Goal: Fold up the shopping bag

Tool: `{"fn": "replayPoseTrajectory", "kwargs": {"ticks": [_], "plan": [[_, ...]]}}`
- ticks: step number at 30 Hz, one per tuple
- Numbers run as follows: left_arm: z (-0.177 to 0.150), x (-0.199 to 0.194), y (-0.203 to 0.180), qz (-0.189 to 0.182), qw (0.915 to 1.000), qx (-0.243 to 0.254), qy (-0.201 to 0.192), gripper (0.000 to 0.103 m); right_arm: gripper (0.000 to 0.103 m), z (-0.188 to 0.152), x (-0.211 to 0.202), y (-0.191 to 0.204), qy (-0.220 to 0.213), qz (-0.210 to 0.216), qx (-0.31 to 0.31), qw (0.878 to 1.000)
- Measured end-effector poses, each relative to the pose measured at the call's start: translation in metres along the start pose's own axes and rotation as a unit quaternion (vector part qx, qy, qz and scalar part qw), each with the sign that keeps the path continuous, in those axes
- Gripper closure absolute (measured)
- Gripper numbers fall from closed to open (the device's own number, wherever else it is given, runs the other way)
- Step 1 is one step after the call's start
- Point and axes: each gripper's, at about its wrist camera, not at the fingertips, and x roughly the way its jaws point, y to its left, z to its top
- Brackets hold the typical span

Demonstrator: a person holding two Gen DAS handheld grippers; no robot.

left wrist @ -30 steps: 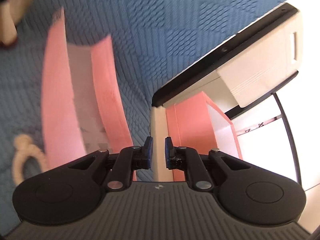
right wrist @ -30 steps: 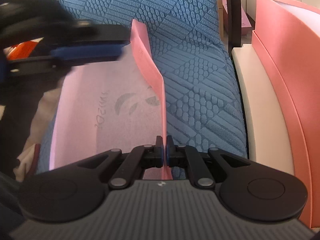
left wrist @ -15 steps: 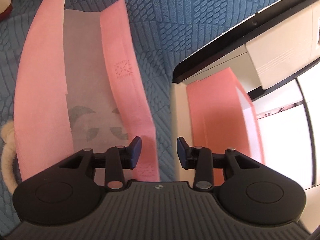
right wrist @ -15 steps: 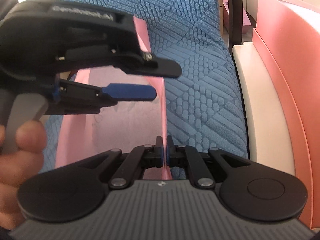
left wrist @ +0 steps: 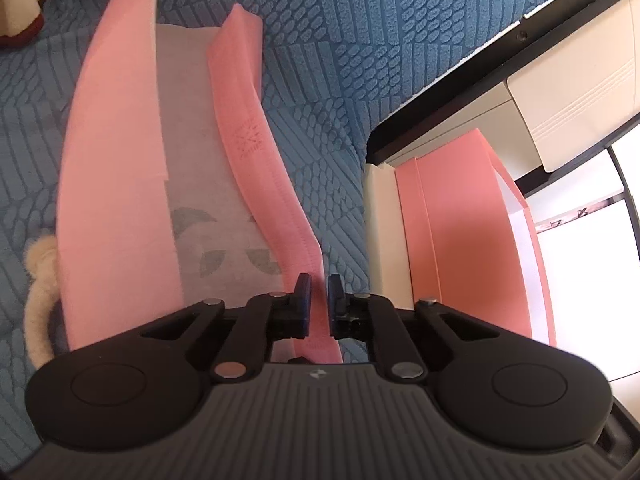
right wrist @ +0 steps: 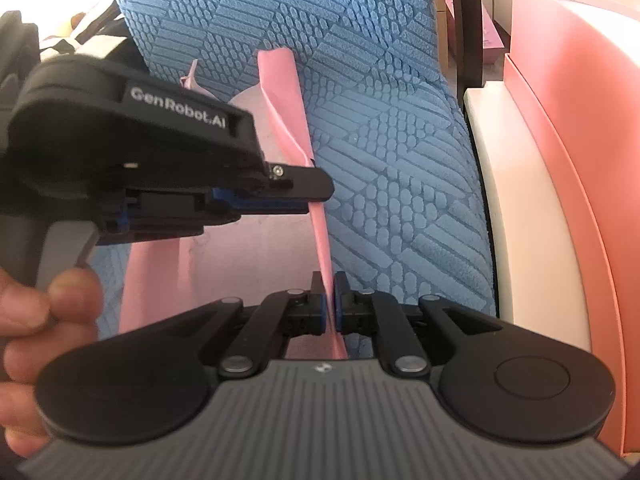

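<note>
A pink shopping bag (left wrist: 116,168) lies flat on a blue quilted cover, its pale printed middle showing between two pink side strips. The right strip (left wrist: 256,148) stands up as a ridge. My left gripper (left wrist: 319,294) is closing on the near end of that ridge, with the fabric between its pads. From the right wrist view, the left gripper (right wrist: 320,196) pinches the same raised edge (right wrist: 286,116) from the left. My right gripper (right wrist: 329,294) grips that edge nearer to me; its jaws are opening slightly, with the fabric still pressed between them.
The blue quilted cover (right wrist: 380,80) runs under everything. A pink box (right wrist: 560,160) and a cream padded edge (right wrist: 516,208) stand at the right. A cream rope handle (left wrist: 40,280) lies left of the bag. A person's hand (right wrist: 36,312) holds the left gripper's grip.
My left gripper came down to the bag's raised right edge, opened, then closed on it. The right gripper stayed where it was, holding the edge.
</note>
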Motion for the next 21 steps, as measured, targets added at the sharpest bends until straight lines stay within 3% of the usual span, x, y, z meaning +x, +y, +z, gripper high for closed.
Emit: {"fn": "replayPoseTrajectory", "kwargs": {"ticks": [7,12,21], "plan": [[0.0,-0.002,0.005,0.009,0.9999,-0.009,-0.005,0.096,0.093,-0.002,-0.018,0.009,-0.011,0.02,-0.018,1.0],[0.0,-0.006,0.01,0.012,0.9999,0.002,-0.001,0.098,0.093,-0.001,-0.032,0.015,-0.025,0.058,-0.025,0.998],[0.002,-0.003,0.018,0.041,0.9991,-0.002,0.006,0.098,0.093,0.0,-0.011,0.02,-0.011,0.062,-0.023,0.998]]}}
